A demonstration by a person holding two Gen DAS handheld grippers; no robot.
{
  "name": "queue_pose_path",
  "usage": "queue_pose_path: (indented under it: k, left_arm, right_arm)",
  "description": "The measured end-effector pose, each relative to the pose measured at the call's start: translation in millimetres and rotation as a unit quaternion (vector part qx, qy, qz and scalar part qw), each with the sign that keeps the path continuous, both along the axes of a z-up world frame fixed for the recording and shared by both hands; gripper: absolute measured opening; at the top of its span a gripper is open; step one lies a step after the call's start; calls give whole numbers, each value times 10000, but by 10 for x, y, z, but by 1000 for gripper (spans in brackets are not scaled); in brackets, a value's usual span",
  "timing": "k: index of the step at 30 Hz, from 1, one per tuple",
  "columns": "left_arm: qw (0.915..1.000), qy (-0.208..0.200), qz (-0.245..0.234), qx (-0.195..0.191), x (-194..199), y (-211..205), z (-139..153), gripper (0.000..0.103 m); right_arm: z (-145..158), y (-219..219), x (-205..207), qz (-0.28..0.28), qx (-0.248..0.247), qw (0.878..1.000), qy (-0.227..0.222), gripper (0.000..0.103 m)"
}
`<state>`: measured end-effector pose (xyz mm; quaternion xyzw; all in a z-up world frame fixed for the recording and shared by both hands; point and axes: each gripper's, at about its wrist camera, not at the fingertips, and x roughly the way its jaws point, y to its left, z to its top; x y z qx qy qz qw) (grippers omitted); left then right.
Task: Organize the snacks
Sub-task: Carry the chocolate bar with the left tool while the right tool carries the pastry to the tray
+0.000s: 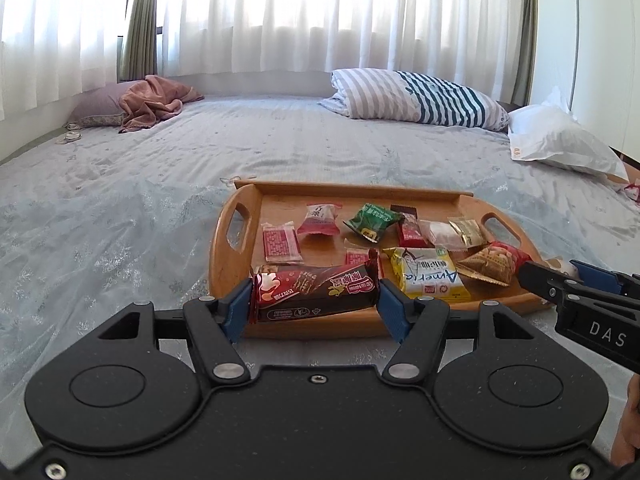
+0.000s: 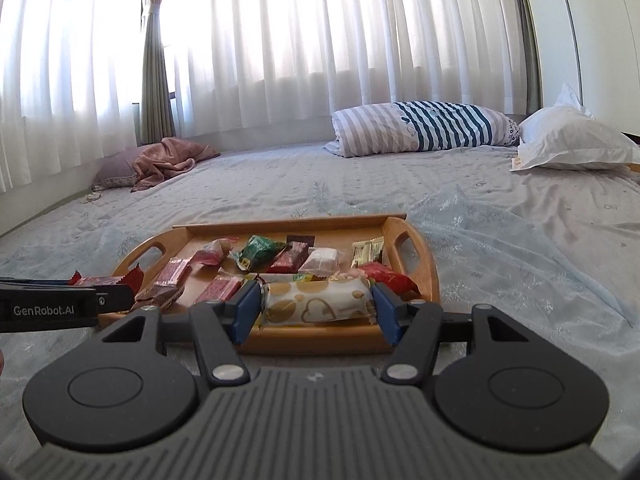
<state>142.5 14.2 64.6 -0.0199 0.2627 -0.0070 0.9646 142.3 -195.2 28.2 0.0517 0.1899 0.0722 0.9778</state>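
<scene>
We hold a dark-red crinkly snack bar (image 1: pixel 316 294) endwise in our left gripper (image 1: pixel 316 300) and a cream heart-printed packet (image 2: pixel 318 300) in our right gripper (image 2: pixel 316 304), and either slick wrapper could buckle and slip out onto the wooden handled tray (image 1: pixel 224 256).

One wooden tray (image 1: pixel 236 240), three pillows (one striped (image 1: pixel 416 98)), two tongs.

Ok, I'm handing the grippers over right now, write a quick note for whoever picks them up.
Left gripper: shut on the dark red snack bar, held end to end over the tray's near edge.
Right gripper: shut on the white packet with gold hearts, also over the near edge.
Wooden tray sits on the bed; many snacks lie loose in it, including a yellow packet and a green packet.
Done: two snacks picked up.
Left: place both, then sort what is on the tray. No destination is in view.
</scene>
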Motion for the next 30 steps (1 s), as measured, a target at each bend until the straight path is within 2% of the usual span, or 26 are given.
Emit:
queue_pose_path:
  k: [11, 16, 20, 30]
  left_arm:
    - [9998, -154, 17, -125, 381, 166, 227, 63]
    - [9994, -66, -1, -344, 578, 274, 293, 63]
    - [9993, -64, -11, -374, 738, 348, 355, 63]
    - [9974, 246, -59, -677, 1233, 484, 379, 63]
  right_arm:
    - [180, 5, 357, -90, -104, 9998, -132, 63]
    - [211, 17, 510, -117, -119, 9998, -111, 63]
    - [233, -8, 661, -183, -89, 9998, -61, 63]
    - [273, -81, 1045, -323, 17, 9994, 152, 63]
